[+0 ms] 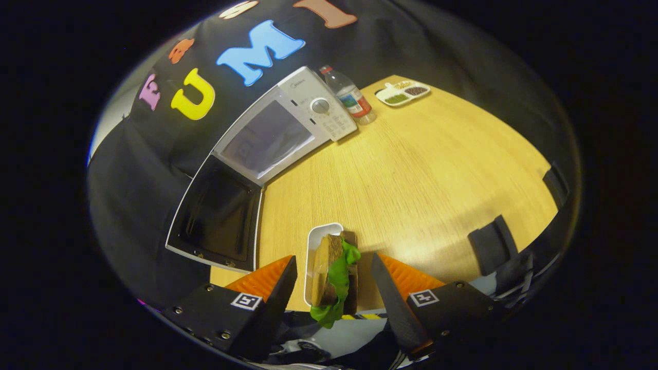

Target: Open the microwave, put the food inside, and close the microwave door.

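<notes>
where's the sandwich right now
In the gripper view the sandwich stands on edge in a small white tray on the wooden table, between the open gripper fingers, nearer than the microwave.

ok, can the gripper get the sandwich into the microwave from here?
Probably yes. The gripper is open around the sandwich on its white tray, not yet clamped. The microwave door is swung open, with bare table between.
</notes>
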